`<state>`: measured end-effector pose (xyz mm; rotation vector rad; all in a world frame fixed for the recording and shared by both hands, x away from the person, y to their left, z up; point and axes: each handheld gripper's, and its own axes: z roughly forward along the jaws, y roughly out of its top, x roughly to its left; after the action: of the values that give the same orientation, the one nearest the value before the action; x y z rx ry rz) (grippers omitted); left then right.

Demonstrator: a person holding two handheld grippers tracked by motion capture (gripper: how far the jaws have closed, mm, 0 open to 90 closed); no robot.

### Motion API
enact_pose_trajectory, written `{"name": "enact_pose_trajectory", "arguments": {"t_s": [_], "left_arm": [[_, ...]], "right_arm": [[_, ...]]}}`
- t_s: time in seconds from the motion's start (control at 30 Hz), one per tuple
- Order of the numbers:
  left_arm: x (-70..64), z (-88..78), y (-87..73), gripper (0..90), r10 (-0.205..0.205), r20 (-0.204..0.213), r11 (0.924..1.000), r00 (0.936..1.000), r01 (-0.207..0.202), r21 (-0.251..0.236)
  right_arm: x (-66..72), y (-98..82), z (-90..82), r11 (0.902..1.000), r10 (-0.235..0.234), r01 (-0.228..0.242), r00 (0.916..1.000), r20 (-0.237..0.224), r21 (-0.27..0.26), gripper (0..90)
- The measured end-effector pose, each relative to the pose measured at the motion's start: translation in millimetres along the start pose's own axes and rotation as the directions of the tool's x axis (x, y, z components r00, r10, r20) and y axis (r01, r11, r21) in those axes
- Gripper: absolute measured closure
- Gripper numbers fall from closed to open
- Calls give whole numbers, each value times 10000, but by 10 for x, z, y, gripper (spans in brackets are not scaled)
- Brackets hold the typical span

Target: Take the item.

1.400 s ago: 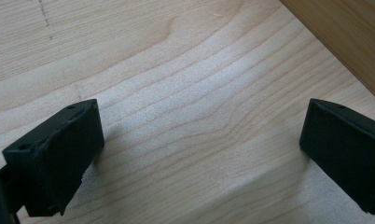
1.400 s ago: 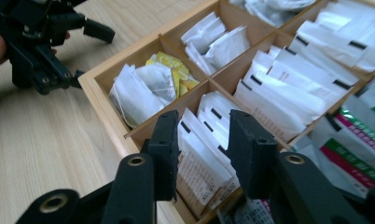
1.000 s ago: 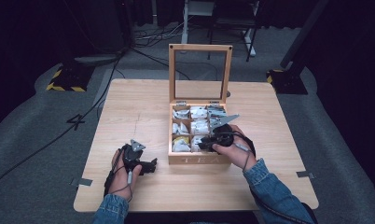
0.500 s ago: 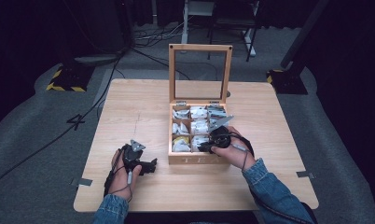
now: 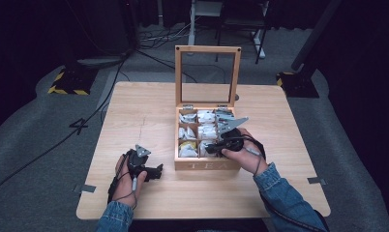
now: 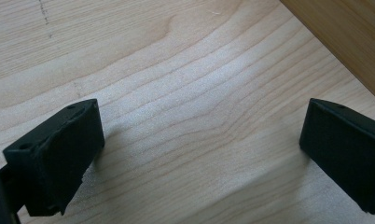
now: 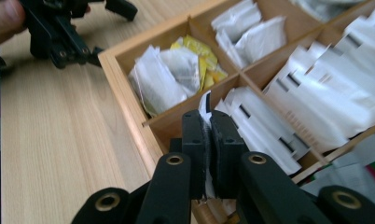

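Right gripper (image 7: pixel 207 140) has edged left over tea box (image 5: pixel 207 165), jaws pinching a white sachet (image 7: pixel 204 103); next, lift clear; left gripper (image 5: pixel 156 171) idles wide on worktop (image 5: pixel 144 111).

- A light wooden table (image 5: pixel 149 111) stands on grey carpet.
- A wooden tea box (image 5: pixel 207 163), lid upright, sits on the table right of centre, compartments full of packets.
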<state>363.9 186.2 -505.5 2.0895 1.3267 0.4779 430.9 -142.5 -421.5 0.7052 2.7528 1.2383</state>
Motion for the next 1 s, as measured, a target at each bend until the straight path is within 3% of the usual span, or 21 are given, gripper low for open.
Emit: {"name": "enact_pose_trajectory", "arguments": {"t_s": [0.07,0.37,0.6,0.87,1.0], "left_arm": [[0,0,0,2,-3,0,10000,10000,3,-4],[0,0,0,2,4,0,10000,10000,-4,1],[-3,4,3,1,-30,-38,10000,10000,29,-21],[-6,5,5,0,-46,-57,10000,10000,46,-12],[-6,5,5,0,-46,-53,10000,10000,46,-13]], "right_arm": [[10,24,-68,9993,-28,30,10000,54,-376,865],[44,58,-200,9935,114,-96,9998,149,-1133,864],[89,84,-412,9822,141,-65,9991,395,-1880,865],[94,51,-586,9727,291,-131,9974,656,-2316,865],[41,-8,-742,9650,593,-329,9938,945,-2602,865]]}}
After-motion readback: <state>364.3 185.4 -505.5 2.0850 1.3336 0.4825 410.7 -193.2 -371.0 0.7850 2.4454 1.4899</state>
